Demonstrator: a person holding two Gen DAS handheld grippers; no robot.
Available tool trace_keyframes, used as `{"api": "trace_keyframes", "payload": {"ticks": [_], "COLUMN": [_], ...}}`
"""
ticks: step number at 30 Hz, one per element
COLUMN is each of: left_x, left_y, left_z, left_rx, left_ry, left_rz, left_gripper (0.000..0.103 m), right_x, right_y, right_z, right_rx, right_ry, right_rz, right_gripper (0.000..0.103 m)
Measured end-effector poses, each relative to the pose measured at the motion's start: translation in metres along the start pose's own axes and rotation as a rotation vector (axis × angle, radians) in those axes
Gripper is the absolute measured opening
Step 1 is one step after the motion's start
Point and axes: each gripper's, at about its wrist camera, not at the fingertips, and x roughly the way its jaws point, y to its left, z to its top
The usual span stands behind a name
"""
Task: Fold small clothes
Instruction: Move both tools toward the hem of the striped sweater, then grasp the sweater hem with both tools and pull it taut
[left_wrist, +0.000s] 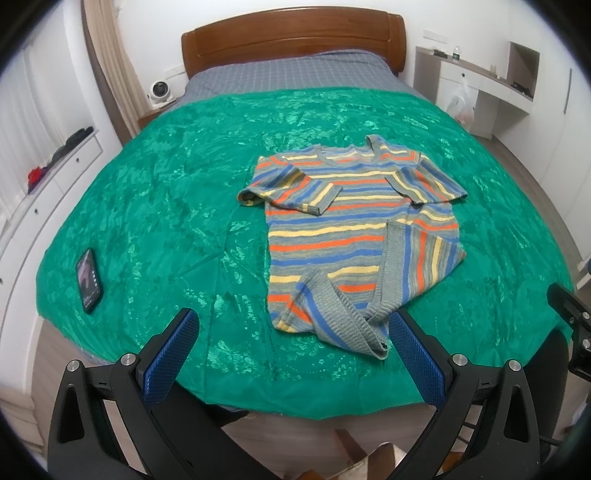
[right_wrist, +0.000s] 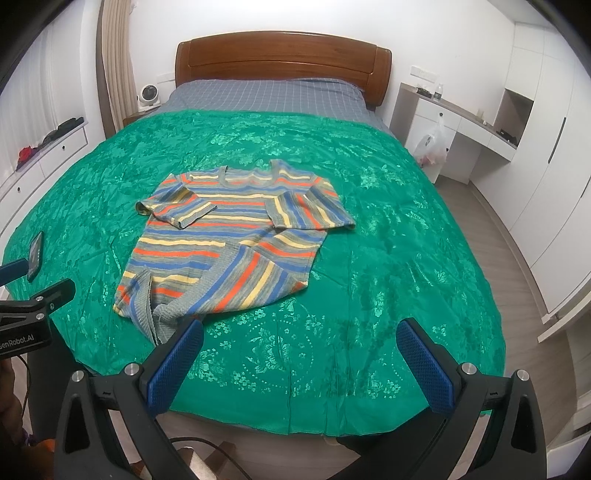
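Observation:
A small striped knit sweater (left_wrist: 343, 229), grey with blue, orange and yellow bands, lies on the green bedspread (left_wrist: 166, 192). Both sleeves are folded in over its chest and its lower hem is turned up and rumpled. It also shows in the right wrist view (right_wrist: 229, 236). My left gripper (left_wrist: 291, 321) is open and empty, held above the near edge of the bed just in front of the hem. My right gripper (right_wrist: 301, 330) is open and empty, above the bedspread (right_wrist: 388, 229) to the right of the sweater. The other gripper's body (right_wrist: 33, 306) shows at the left edge.
A black phone (left_wrist: 88, 280) lies on the bedspread at the near left. A wooden headboard (left_wrist: 291, 40) stands at the far end. White drawers (left_wrist: 44, 184) line the left wall; a white desk (right_wrist: 461, 125) with a plastic bag (right_wrist: 432, 144) stands at right.

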Motion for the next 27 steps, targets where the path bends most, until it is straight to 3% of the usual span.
{"api": "trace_keyframes", "payload": {"ticks": [8, 12, 15, 21, 27], "left_x": [0.004, 0.011, 0.018, 0.031, 0.055], "left_y": [-0.006, -0.005, -0.006, 0.009, 0.049], "left_z": [0.002, 0.004, 0.004, 0.003, -0.006], "left_rx": [0.015, -0.002, -0.037, -0.022, -0.096], "left_ry": [-0.002, 0.014, -0.018, 0.019, 0.083], "left_rz": [-0.025, -0.133, -0.187, -0.153, -0.141], "left_gripper": [0.103, 0.103, 0.103, 0.103, 0.103], "right_x": [0.002, 0.004, 0.009, 0.022, 0.058], "right_y": [0.000, -0.002, -0.007, -0.015, -0.021], "right_z": [-0.002, -0.002, -0.001, 0.001, 0.016], "right_rx": [-0.006, -0.001, 0.000, -0.004, -0.075], "right_ry": [0.004, 0.011, 0.015, 0.024, -0.024], "right_rz": [0.003, -0.003, -0.005, 0.023, 0.104], "right_gripper": [0.103, 0.103, 0.103, 0.103, 0.103]}}
